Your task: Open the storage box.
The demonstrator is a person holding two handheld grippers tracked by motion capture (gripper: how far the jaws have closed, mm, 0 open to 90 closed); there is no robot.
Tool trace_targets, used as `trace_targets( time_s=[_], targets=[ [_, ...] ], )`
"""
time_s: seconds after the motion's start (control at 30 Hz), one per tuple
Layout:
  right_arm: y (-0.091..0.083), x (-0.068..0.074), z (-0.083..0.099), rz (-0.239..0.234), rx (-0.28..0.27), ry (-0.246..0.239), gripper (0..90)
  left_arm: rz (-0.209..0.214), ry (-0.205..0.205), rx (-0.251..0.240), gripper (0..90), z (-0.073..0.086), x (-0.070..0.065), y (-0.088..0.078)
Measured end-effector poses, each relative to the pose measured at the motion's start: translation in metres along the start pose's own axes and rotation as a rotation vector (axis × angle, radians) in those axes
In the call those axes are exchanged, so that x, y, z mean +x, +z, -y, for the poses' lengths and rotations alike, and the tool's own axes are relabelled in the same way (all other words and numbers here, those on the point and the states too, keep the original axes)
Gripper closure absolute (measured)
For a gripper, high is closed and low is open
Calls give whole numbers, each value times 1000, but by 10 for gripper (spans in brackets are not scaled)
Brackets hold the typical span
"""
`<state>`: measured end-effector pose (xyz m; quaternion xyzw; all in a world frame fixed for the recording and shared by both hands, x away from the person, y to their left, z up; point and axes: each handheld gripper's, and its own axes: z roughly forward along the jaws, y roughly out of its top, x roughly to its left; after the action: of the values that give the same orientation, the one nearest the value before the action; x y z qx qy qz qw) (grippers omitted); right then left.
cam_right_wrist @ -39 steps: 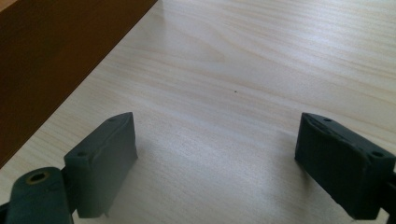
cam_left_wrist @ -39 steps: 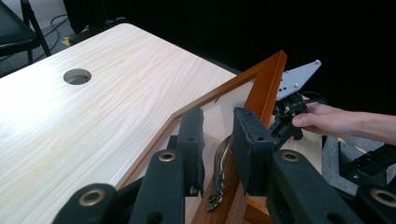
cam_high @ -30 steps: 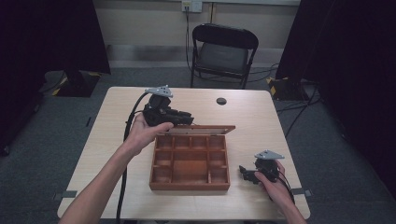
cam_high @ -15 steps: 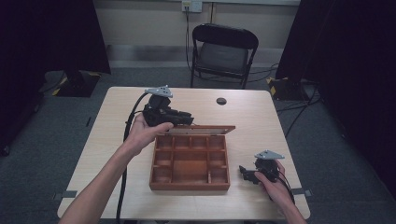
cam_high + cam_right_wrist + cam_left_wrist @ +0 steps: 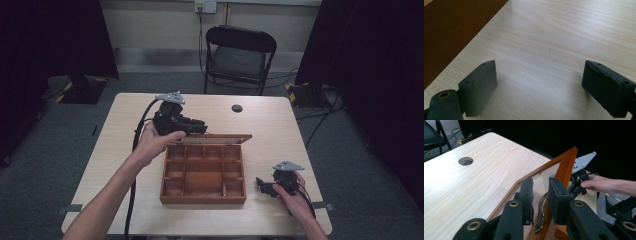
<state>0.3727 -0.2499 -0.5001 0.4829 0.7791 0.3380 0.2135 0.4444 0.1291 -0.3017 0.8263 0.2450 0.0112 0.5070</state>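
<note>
A reddish-brown wooden box with divided compartments [image 5: 203, 174] sat open near the middle of the pale wood-grain worktop [image 5: 280, 125], its glass-panelled, wood-framed lid [image 5: 215, 139] raised at the far side. The left gripper [image 5: 197, 126] was at the lid's left end, held by the person's left hand [image 5: 152, 142]. In the left gripper view, its two black jaws stood on either side of the lid's frame [image 5: 566, 166], narrowly parted, with an ornate metal clasp [image 5: 541, 212] hanging between them; whether the pads actually pressed the frame could not be told.

The right gripper [image 5: 262, 184] rested low on the worktop just to the right of the box, in the person's right hand [image 5: 295, 197]. Its jaws were spread wide apart with nothing but bare worktop between them, and the box's brown side wall [image 5: 454, 30] showed at the left of the right gripper view.

A small round dark hole [image 5: 237, 108] lay in the worktop farther back, and a black folding chair [image 5: 239, 55] stood beyond the worktop.
</note>
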Motion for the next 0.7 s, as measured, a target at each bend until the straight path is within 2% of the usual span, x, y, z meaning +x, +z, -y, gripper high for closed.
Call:
trace_targets(
  time_s=[0.7],
  targets=[
    [0, 0, 0, 0, 0, 0, 118, 1, 2, -1, 738, 1, 1, 0]
  ],
)
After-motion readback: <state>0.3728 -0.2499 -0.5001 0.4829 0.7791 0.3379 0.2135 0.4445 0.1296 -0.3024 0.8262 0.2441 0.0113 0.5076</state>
